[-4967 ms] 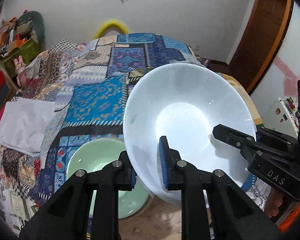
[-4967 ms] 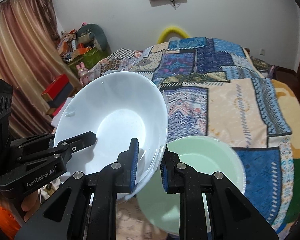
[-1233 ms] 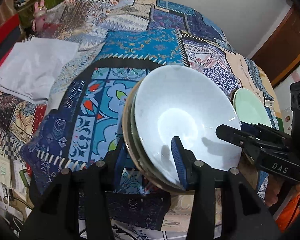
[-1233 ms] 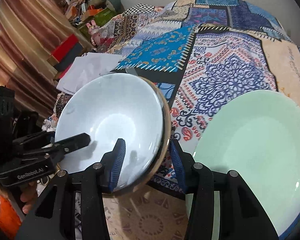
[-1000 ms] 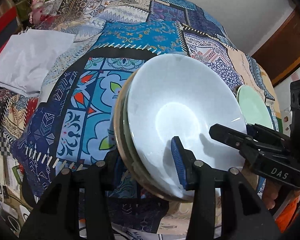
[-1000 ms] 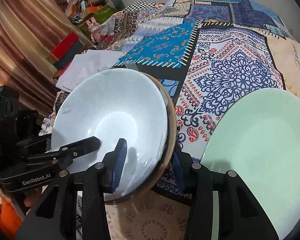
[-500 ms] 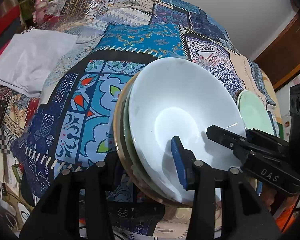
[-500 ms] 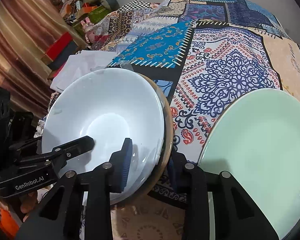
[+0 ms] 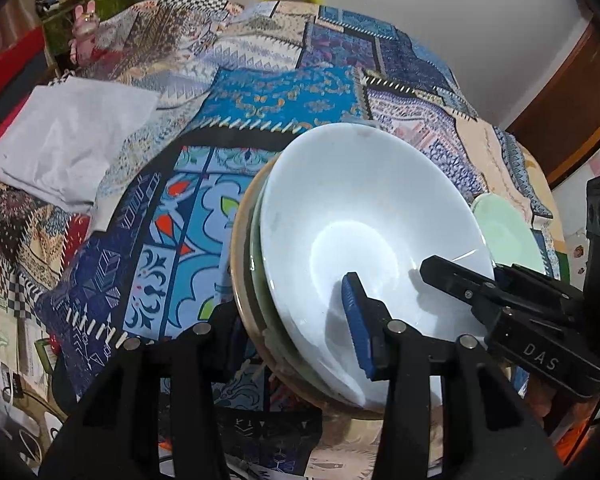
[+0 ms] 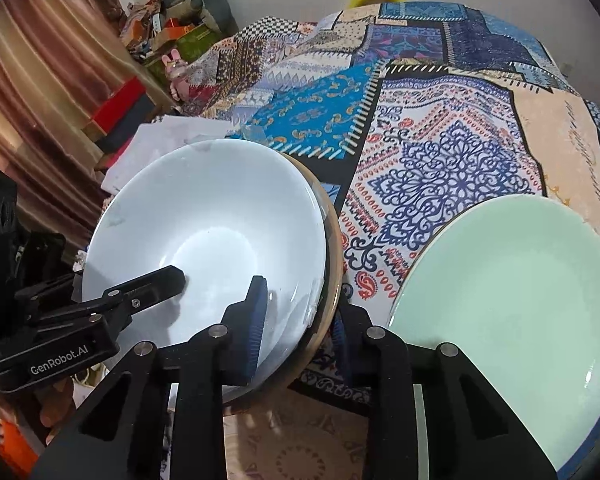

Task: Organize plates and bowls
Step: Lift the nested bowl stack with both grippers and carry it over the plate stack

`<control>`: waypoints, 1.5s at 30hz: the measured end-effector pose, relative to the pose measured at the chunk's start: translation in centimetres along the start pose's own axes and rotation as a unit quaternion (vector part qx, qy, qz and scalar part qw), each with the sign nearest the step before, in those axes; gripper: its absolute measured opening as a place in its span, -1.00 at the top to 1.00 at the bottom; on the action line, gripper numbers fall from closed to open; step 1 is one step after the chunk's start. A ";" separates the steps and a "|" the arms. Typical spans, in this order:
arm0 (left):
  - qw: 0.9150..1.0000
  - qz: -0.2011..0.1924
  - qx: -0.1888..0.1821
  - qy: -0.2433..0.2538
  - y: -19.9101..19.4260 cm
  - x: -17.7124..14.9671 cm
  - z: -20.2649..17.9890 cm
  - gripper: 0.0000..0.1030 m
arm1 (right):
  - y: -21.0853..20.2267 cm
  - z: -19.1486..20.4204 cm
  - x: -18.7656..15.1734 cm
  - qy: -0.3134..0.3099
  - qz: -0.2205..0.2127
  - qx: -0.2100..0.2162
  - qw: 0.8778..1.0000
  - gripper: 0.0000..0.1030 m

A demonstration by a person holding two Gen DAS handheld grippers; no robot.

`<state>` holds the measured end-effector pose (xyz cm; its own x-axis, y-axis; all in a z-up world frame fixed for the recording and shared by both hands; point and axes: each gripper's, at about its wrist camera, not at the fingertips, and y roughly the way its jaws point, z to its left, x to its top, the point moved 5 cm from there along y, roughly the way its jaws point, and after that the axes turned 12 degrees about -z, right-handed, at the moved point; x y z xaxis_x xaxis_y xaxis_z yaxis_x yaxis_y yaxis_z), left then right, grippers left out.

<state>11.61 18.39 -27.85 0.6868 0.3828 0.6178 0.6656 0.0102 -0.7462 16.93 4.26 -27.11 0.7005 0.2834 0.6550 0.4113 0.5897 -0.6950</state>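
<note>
— Gripping anything, the left gripper (image 9: 296, 320)?
— Yes: its jaws straddle the near left rim of the stack of bowls (image 9: 252, 280), one blue pad inside the white bowl (image 9: 360, 232), the other hidden outside

— And the right gripper (image 10: 298, 320)?
— Its jaws have just been closing over the stack's near right rim, which sits between them; one pad lies in the white bowl, the other outside the tan bowl (image 10: 332, 248)

— Where does the stack sit?
— Tilted, at the near edge of the patchwork quilt (image 9: 284, 104). A green plate (image 10: 512, 292) lies just right of it, a folded white cloth (image 9: 68, 144) far left
</note>
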 end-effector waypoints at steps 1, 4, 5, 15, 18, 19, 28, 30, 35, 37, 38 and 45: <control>1.000 -0.002 -0.002 0.000 -0.1 0.2 -0.2 0.15 | -0.2 0.0 0.1 0.001 -0.003 0.000 1.000 0.47; 1.000 -0.008 -0.008 0.003 -0.7 0.8 -0.8 0.15 | -1.1 -0.2 0.7 0.003 -0.014 -0.001 1.000 0.47; 1.000 -0.009 -0.010 0.004 -0.9 0.9 -1.0 0.15 | -1.4 -0.2 0.9 0.004 -0.018 -0.002 1.000 0.47; 0.999 -0.032 -0.029 0.022 -2.5 2.6 -3.9 0.15 | -4.8 -1.3 2.3 0.008 -0.056 -0.014 0.998 0.47; 0.998 -0.036 -0.035 0.029 -2.8 2.9 -5.0 0.15 | -5.8 -1.9 2.4 0.014 -0.063 -0.021 0.998 0.47; 0.998 -0.036 -0.037 0.031 -2.9 3.0 -5.4 0.15 | -6.0 -2.1 2.5 0.015 -0.065 -0.022 0.998 0.47; 0.996 -0.037 -0.056 0.052 -3.2 3.0 -8.8 0.15 | -8.6 -4.3 2.5 0.026 -0.083 -0.040 0.995 0.47; 0.996 -0.037 -0.061 0.056 -3.3 2.9 -9.4 0.15 | -9.0 -4.7 2.5 0.029 -0.085 -0.042 0.995 0.47; 0.995 -0.037 -0.068 0.066 -3.1 2.9 -11.3 0.15 | -10.1 -6.0 2.1 0.036 -0.090 -0.048 0.994 0.47; 0.994 -0.035 -0.071 0.069 -3.0 2.8 -12.0 0.15 | -10.5 -6.6 2.1 0.039 -0.092 -0.052 0.994 0.47; 0.994 -0.034 -0.073 0.071 -2.9 2.7 -12.4 0.15 | -10.7 -6.9 2.1 0.040 -0.093 -0.054 0.993 0.47; 0.993 -0.025 -0.083 0.085 -2.2 2.1 -14.8 0.15 | -12.0 -8.9 1.4 0.052 -0.097 -0.066 0.992 0.47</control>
<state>15.90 5.50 -21.25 0.6810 0.2246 0.6970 0.7299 -0.1316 -0.6707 18.19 -9.18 -20.49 0.6546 0.0915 0.7504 0.6113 0.5199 -0.5967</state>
